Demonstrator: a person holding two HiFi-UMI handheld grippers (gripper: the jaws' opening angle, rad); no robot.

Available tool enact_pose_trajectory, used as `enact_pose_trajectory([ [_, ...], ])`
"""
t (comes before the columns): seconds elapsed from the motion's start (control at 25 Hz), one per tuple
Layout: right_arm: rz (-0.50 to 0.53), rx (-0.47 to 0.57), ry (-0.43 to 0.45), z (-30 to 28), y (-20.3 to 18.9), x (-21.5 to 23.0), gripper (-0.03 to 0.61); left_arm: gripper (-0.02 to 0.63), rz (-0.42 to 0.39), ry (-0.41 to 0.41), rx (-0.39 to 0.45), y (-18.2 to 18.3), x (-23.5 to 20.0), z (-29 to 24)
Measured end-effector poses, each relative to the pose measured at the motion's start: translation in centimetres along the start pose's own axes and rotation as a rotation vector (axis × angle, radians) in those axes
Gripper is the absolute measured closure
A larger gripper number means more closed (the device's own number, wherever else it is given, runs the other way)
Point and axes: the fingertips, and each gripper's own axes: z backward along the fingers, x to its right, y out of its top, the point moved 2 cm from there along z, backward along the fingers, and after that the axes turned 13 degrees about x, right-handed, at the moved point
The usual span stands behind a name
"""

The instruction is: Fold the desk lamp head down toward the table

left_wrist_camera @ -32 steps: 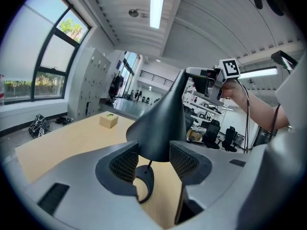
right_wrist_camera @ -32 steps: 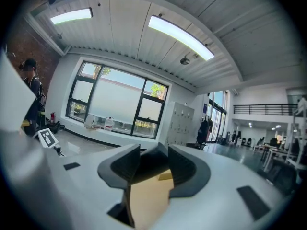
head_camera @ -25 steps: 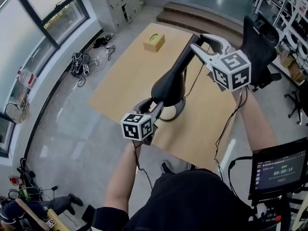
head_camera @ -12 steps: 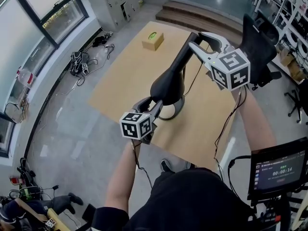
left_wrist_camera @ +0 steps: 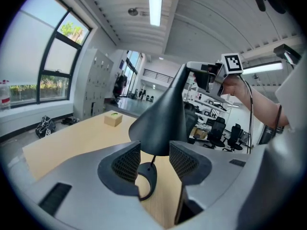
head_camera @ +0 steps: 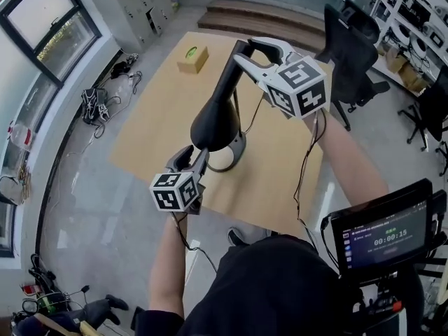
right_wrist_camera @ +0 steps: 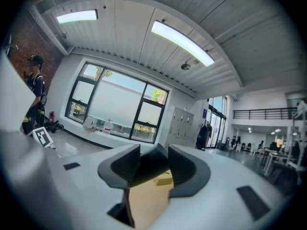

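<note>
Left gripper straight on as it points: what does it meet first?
The black lamp head, right ahead of the left gripper, wider than the gap between its open jaws; it may already touch.

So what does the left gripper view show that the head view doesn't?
Only the left gripper view: the ceiling light, and the left gripper seen from inside, its pads standing apart with the shade at their tips. Only the head view: the screen at lower right, the left gripper's marker cube and the person's left forearm. Both: the lamp, the box and the table, with the right gripper closed on the lamp's arm.
</note>
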Motion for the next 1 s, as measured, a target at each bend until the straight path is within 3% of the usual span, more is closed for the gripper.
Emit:
enact_pose_trajectory([
  [0.2,-0.108,0.089,-0.061,1.6,0.1,1.3,0.394,0.428,0.046,0.038,0.130,2.5,1.1,3.1],
  [0.32,-0.239,0.110,-0.047,5.2,-1.5,1.7,0.397,0.428,0.095,0.041,0.172,2.6,3.0,4.7],
  [0.4,-0.384,0.102,0.013,8.2,-3.7,0.4,0.571,0.428,0.133,0.036,0.174,1.9,4.3,5.4],
  [0.52,-0.581,0.079,0.076,12.4,-7.5,-3.5,0.574,0.428,0.179,0.019,0.152,0.2,6.1,6.3],
  [0.68,-0.737,0.031,0.092,16.9,-10.7,-8.7,0.574,0.428,0.190,-0.026,0.090,-2.2,9.5,6.9],
  [0.8,-0.753,0.026,0.082,18.6,-11.3,-10.7,0.574,0.428,0.172,-0.040,0.061,-3.3,11.2,7.1],
  [1.0,-0.643,0.011,0.081,19.8,-11.8,-11.9,0.574,0.428,0.156,-0.058,0.045,-4.2,13.0,6.9],
])
